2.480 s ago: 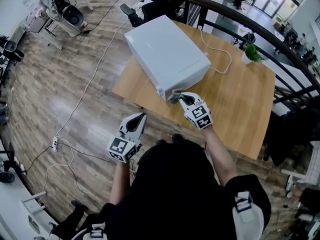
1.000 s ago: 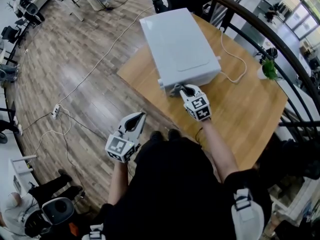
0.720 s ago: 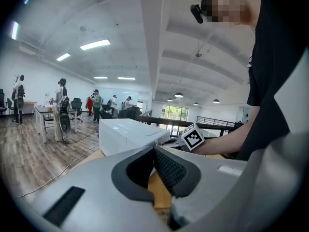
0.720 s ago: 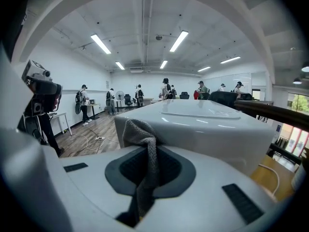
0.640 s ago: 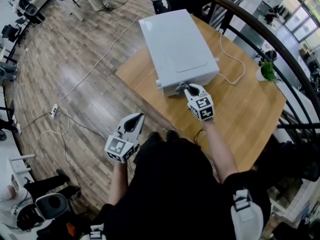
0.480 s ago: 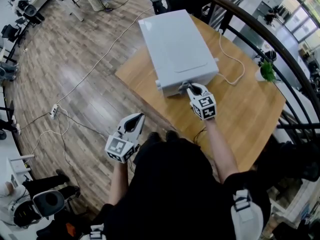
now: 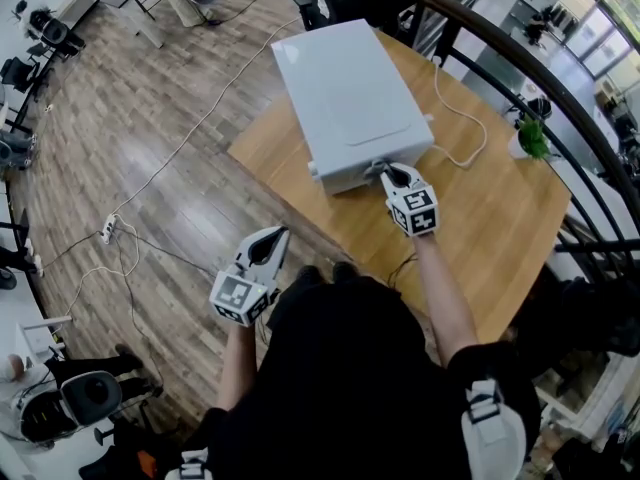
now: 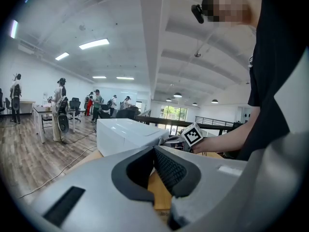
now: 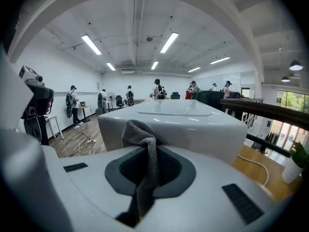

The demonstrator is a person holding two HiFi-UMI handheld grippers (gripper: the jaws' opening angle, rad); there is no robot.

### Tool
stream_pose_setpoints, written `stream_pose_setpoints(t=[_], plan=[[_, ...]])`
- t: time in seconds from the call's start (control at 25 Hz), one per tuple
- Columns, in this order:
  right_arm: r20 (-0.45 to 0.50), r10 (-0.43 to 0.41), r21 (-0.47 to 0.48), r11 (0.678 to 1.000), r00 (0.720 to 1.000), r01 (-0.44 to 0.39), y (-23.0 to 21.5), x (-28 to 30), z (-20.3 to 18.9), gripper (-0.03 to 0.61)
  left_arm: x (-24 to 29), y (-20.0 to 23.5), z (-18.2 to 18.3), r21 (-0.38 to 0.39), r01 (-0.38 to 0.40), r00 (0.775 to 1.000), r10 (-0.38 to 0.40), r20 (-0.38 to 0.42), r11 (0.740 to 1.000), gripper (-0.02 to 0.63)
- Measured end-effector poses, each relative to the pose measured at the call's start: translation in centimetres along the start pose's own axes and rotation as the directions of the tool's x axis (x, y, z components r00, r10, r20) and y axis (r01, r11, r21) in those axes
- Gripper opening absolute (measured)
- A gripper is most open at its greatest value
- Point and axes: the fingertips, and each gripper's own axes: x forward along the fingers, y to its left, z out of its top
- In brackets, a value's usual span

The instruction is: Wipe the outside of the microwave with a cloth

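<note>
Now my right hand-held gripper [image 7: 388,173] clamps the grey cloth [image 9: 141,134] against the microwave [image 7: 345,88] at mid-frame; my left hand-held gripper [image 7: 275,238] is closed and empty.

Right gripper [image 7: 388,172] slid cloth [image 9: 141,138] rightward along the microwave [image 7: 345,88] front.

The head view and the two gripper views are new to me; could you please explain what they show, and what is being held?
There is no robot here: a person holds a two-jaw gripper in each hand. The head view looks down from their head; each gripper view looks along one gripper's own jaws. On the light wooden table are a white box-shaped microwave, a white cable and a small green potted plant. The right gripper is shut on a grey knitted cloth, held at the microwave's near face. The left gripper hangs over the floor beside the table, jaws together, empty.
</note>
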Motion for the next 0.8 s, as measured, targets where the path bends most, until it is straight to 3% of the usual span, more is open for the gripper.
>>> stream_pose_setpoints(t=[0.6,0.8], plan=[[0.002,-0.104,0.044,0.994,0.995,0.104,-3.9,-1.4,-0.4,0.015,0.2,-0.1,-0.1,0.006,0.038,0.999,-0.038,-0.026,0.999,0.002],[-0.036,-0.147,0.037,0.988,0.988,0.148,-5.3,-2.1,-0.8,0.015,0.3,-0.1,0.1,-0.003,0.043,0.998,-0.043,-0.043,0.999,0.002]])
